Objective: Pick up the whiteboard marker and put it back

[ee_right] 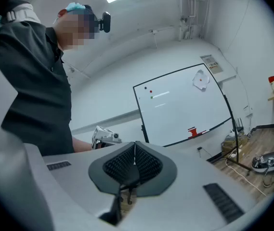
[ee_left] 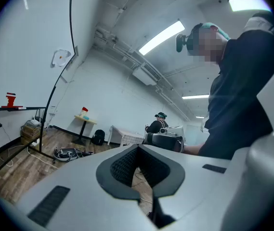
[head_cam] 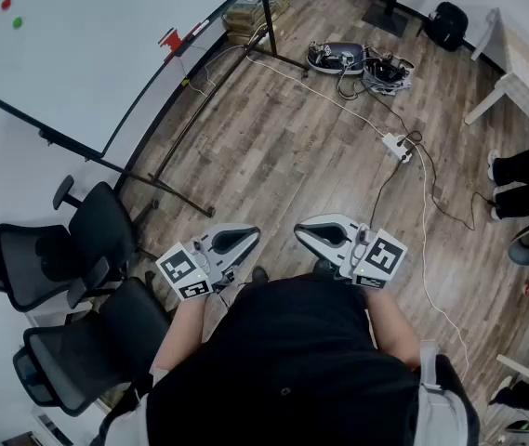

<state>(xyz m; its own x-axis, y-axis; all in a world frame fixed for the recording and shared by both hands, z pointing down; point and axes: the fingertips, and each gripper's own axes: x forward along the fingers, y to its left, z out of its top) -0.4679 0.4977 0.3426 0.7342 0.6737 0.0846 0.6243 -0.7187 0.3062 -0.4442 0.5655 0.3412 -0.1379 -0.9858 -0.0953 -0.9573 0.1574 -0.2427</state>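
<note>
head view, steeply down: left gripper (head_cam: 245, 235) and right gripper (head_cam: 303, 230) held side by side just in front of a dark-clad torso, tips pointing away over the wood floor (head_cam: 283, 147), near each other but not touching.

left gripper view: ribbed pads (ee_left: 122, 165) pressed together at the tip of left gripper (ee_left: 137, 150), nothing between them, only floor visible through the gap lower down.

right gripper view: right gripper (ee_right: 135, 153) likewise closed pad to pad, empty.

whiteboard (head_cam: 69, 54) on a wheeled stand at upper left, well apart from both grippers; coloured magnets (head_cam: 5, 4) near its top corner. on the tray along its lower edge, a red block (head_cam: 169, 39) and, just beside it, what looks like the whiteboard marker (head_cam: 198, 29), a slim white stick with red, lying flat on the tray; seen again beside the block in the right gripper view (ee_right: 203, 130). too small to tell cap from barrel.

two black office chairs (head_cam: 87, 240) at lower left, beside the left forearm. power strip (head_cam: 397, 144) and a trailing cable on the floor at right; tangle of gear (head_cam: 357, 60) further back; black backpack (head_cam: 447, 24) near the far wall.
</note>
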